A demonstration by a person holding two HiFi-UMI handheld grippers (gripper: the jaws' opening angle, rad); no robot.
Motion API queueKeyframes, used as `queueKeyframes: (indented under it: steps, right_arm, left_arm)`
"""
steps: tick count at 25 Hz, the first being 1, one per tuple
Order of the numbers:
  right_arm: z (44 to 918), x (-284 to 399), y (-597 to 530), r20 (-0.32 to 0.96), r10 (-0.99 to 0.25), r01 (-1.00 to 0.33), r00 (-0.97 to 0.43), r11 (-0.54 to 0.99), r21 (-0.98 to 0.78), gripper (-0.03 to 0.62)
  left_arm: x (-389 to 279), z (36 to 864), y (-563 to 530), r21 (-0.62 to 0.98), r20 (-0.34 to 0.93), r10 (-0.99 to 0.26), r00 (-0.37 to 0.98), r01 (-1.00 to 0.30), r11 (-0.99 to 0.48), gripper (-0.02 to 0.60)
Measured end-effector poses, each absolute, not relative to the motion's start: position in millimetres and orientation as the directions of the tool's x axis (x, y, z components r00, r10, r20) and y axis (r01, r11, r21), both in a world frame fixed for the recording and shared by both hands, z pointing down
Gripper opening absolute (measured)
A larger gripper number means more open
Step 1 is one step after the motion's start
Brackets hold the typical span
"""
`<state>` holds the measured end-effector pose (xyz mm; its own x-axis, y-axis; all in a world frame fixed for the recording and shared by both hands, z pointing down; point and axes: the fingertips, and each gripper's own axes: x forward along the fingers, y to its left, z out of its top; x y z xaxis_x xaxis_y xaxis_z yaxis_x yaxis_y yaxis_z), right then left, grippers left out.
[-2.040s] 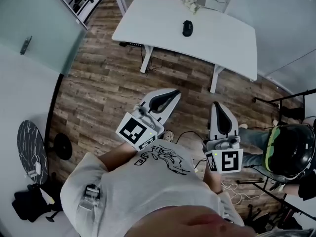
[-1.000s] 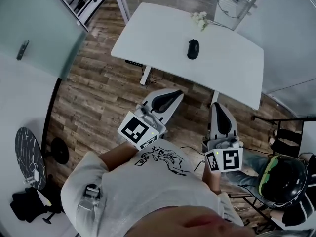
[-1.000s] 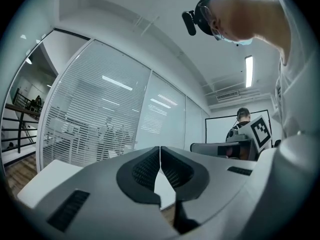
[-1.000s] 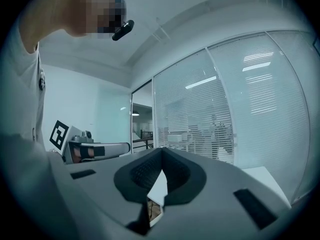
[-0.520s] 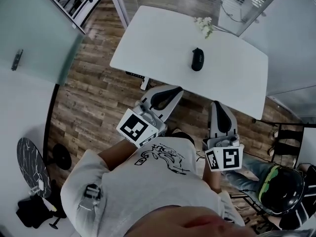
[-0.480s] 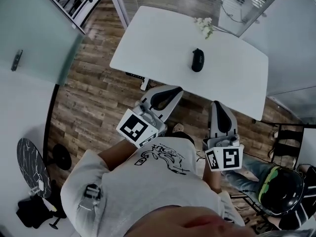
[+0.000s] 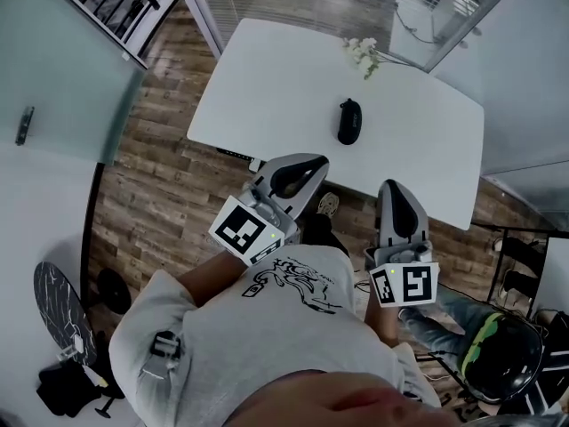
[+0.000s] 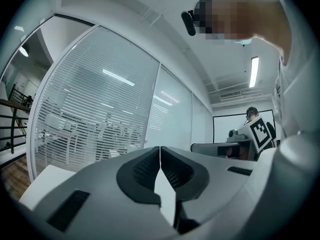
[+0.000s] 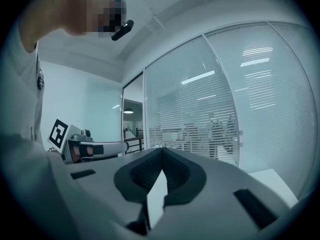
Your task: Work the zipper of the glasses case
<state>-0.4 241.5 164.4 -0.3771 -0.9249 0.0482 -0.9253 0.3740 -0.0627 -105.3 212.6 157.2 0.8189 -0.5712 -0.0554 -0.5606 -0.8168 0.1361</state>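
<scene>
The black glasses case (image 7: 349, 121) lies closed on the white table (image 7: 267, 87), ahead of both grippers and apart from them. In the head view my left gripper (image 7: 313, 162) and my right gripper (image 7: 395, 187) are held side by side in front of my body, short of the table's near edge. Both are shut with nothing between the jaws. The left gripper view shows its jaws (image 8: 160, 149) meeting at the tip, and so does the right gripper view (image 9: 161, 150). Neither gripper view shows the case.
A small bunch of white flowers (image 7: 363, 53) lies on the table's far side. Glass walls with blinds (image 8: 100, 119) stand behind the table. Another person with a helmet (image 7: 498, 363) sits at the lower right. A round black stool (image 7: 62, 314) stands at the left on the wood floor.
The table and the glasses case have drawn closer to me and sit lower in the head view. Both grippers keep the same shut pose in front of my body.
</scene>
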Motion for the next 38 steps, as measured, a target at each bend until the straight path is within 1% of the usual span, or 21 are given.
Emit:
queueKeyframes:
  steps: [15,23,28,33,38]
  right_arm:
    - [156.5,98.7,124.4,0.043,-0.933,-0.933,-0.356,0.353,-0.074,0.005]
    - [157.8,142.7,67.9,0.043,-0.926,-0.926,-0.375,0.372,-0.064,0.005]
    - [162.4,149.8,39.5,0.059,-0.916,-0.918,-0.396,0.394,-0.047,0.005]
    - [163.5,139.2,19.0,0.074,-0.903,-0.906,-0.423,0.422,-0.033,0.005]
    - [156.0,125.6,2.3,0.064,-0.909,-0.911,-0.412,0.411,-0.02,0.005]
  left_arm:
    - [-11.3,146.4,93.8,0.136,-0.039,-0.56,0.828,-0.551,-0.823,0.021]
    - [31.9,148.4,38.0,0.137,-0.045,-0.579,0.814,-0.569,-0.811,0.021]
    - [39.6,152.8,12.4,0.144,-0.042,-0.596,0.802,-0.585,-0.798,0.021]
    - [34.9,152.4,-7.9,0.137,-0.045,-0.608,0.793,-0.598,-0.79,0.021]
    - [21.3,148.8,-22.0,0.128,-0.045,-0.599,0.799,-0.591,-0.797,0.021]
